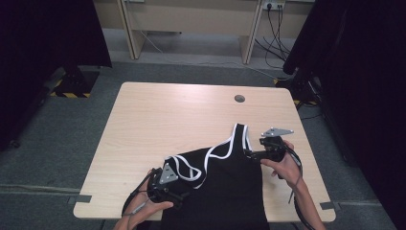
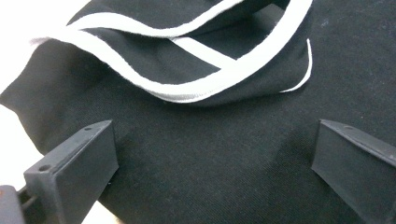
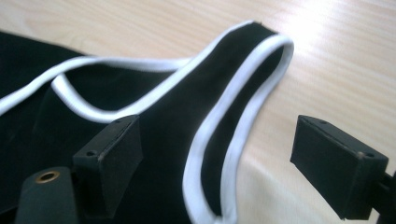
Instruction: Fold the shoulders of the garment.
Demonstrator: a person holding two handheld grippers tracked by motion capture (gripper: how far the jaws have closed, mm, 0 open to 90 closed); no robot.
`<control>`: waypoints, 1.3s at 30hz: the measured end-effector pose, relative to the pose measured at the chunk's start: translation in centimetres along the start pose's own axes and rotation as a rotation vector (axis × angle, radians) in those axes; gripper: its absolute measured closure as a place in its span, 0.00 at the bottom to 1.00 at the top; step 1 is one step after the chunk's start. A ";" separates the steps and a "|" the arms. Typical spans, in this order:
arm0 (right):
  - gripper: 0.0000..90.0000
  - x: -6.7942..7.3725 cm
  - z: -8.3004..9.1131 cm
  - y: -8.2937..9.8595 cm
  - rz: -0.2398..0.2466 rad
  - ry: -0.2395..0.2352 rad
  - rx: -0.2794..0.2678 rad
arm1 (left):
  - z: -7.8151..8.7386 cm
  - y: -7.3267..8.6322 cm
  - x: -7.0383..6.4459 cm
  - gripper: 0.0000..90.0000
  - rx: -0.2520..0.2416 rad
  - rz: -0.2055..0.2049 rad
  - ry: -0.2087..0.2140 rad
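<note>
A black tank top with white trim (image 1: 225, 177) lies on the near half of the table, its hem hanging over the front edge. One shoulder strap (image 1: 238, 134) points away from me; the other strap (image 1: 184, 167) is folded over on the left. My left gripper (image 1: 184, 195) rests at the garment's left edge, jaws wide apart over black cloth (image 2: 210, 154) below the folded strap (image 2: 196, 88). My right gripper (image 1: 249, 154) is at the right armhole, open, its jaws straddling the trimmed strap (image 3: 219, 126).
The light wooden table (image 1: 167, 115) has a round cable hole (image 1: 239, 98) at the far centre. Dark curtains hang at both sides. A desk frame and cables (image 1: 275, 28) stand beyond the table on grey carpet.
</note>
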State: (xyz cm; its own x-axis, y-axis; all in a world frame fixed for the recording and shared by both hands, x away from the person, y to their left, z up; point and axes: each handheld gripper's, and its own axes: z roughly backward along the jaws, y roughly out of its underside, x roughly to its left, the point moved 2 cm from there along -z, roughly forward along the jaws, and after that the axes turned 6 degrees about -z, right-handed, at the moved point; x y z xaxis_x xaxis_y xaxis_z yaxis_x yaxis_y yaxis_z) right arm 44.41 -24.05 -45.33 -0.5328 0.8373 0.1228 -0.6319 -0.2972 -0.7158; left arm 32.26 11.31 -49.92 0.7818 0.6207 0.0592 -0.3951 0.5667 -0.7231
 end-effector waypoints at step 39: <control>0.94 0.9 -2.1 -3.4 0.170 -0.155 -0.090 | 0.0 0.0 0.0 0.00 0.000 0.000 -0.002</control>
State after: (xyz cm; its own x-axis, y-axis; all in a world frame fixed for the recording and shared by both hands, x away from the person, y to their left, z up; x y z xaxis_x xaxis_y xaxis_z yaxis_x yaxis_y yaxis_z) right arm 47.23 -21.34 -44.21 -0.7117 0.6962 0.0941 -0.4769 -0.3804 -0.7924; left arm 32.26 11.30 -49.92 0.7808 0.6219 0.0602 -0.3954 0.5665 -0.7230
